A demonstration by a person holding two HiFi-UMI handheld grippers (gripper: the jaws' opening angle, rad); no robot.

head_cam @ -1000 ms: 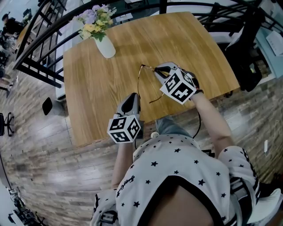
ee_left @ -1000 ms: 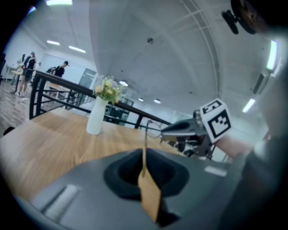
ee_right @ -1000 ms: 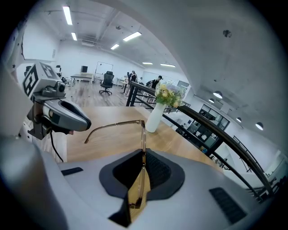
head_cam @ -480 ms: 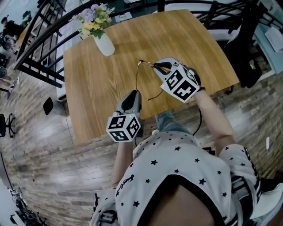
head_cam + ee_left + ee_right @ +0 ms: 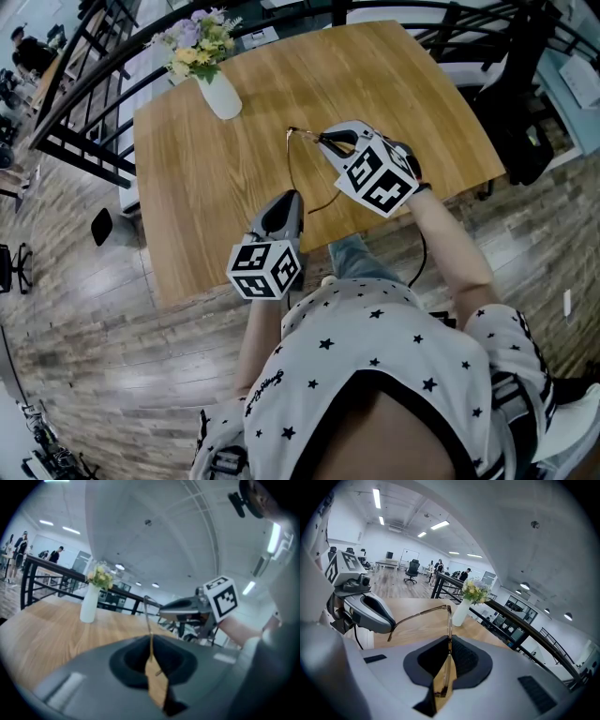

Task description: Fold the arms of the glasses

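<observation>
**Glasses held between both your grippers over the bench**

At the far left corner of the wooden bench (image 5: 206,187) stood a white vase (image 5: 222,97) of flowers (image 5: 200,42), well apart from your work.

Nearer you, your left gripper (image 5: 286,202) pointed away across the bench. Its jaws had just been closing, and the left gripper view showed them drawn together on the thin end of one arm of the glasses (image 5: 449,630). From that gripper the arm ran away from you to the hinge. There it met the front of the glasses, turned toward your right gripper (image 5: 322,139).

The glasses hung over the middle of the bench, carried between the two grippers. The arm that you gripped stood out from the front, not folded in. In the head view a second thin dark line, apparently the other arm, ran toward you beside your right gripper.

On the right, your right gripper reached in toward the left. In the right gripper view its jaws were closed on the front of the glasses, seen edge-on, with the amber rim rising straight up out of them.
</observation>
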